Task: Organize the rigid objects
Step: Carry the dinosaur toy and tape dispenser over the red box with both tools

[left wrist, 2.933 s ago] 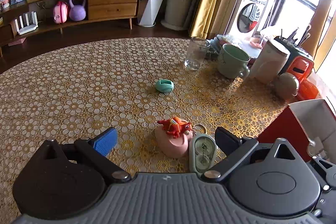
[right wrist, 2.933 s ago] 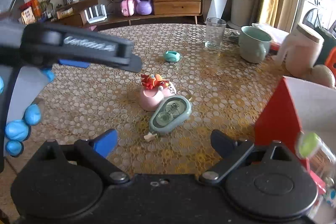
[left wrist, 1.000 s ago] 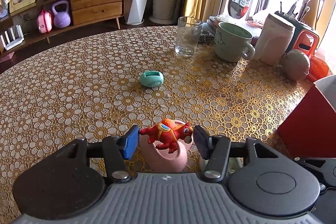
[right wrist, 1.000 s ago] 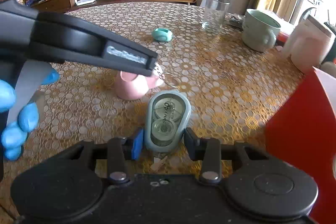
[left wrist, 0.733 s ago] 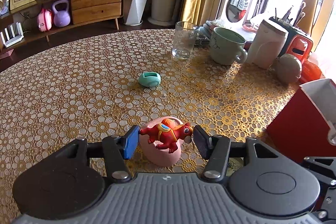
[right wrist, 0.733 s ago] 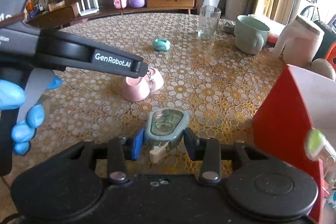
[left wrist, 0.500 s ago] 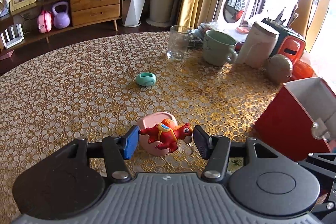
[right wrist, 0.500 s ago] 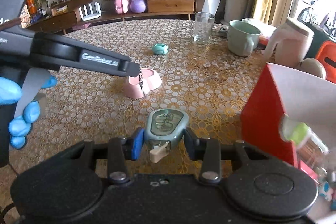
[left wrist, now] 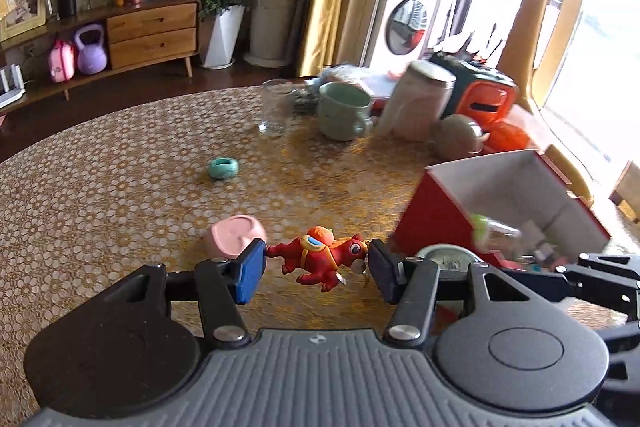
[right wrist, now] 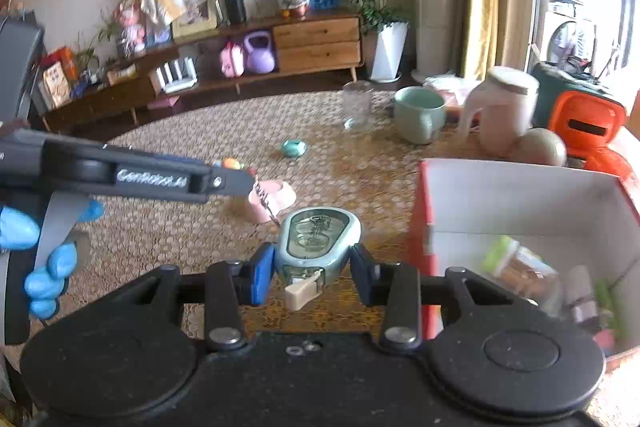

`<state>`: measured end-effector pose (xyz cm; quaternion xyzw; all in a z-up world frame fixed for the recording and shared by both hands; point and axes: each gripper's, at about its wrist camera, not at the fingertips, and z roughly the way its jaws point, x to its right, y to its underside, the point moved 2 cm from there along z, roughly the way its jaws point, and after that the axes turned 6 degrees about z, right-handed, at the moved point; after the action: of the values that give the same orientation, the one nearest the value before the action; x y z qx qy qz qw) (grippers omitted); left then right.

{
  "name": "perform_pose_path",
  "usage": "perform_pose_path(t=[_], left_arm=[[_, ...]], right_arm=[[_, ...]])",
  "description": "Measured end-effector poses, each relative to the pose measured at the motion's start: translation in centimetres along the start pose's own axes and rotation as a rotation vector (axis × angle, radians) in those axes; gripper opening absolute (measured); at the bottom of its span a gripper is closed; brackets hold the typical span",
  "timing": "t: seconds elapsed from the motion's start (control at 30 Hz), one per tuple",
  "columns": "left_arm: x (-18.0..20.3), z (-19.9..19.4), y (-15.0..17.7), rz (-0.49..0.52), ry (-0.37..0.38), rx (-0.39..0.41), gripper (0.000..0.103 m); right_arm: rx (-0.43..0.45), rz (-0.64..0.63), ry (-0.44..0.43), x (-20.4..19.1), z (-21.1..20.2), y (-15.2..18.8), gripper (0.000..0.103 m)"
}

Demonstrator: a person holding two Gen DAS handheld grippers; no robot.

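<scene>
Both tools now off the table and swung toward the box. Half a second back the pink dish sat directly behind the horse; now it lies lower centre-left, left of the horse, and the red box fills the right of both frames. Left gripper [left wrist: 316, 265] pinches the red horse keychain [left wrist: 320, 259] nose to tail, clear of the cloth; ring and chain dangle at the muzzle. Glossy moulded figure, orange saddle, rigid, unbent by the pads. Right gripper [right wrist: 312, 271] is clamped on the correction tape dispenser [right wrist: 316, 243]: grey-green shell, clear window, cream tip facing the camera. Red box [right wrist: 520, 195], lower right, is open, white inside, already holding a green-capped jar and small bits, blurred. Likely drop-off comes next. Left behind on the tablecloth: pink dish [left wrist: 234, 239], and further up, teal ring-shaped piece [left wrist: 223, 167].
</scene>
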<state>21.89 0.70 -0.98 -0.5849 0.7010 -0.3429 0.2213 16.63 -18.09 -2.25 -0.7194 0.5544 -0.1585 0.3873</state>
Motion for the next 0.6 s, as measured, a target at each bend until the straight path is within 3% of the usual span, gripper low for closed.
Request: perform_pose_path(t=[0.6], left_arm=[[11.2, -2.1, -1.1, 0.104, 0.099, 0.022, 0.056]], right_arm=[[0.081, 0.083, 0.104, 9.8, -6.6, 0.2, 0.040]])
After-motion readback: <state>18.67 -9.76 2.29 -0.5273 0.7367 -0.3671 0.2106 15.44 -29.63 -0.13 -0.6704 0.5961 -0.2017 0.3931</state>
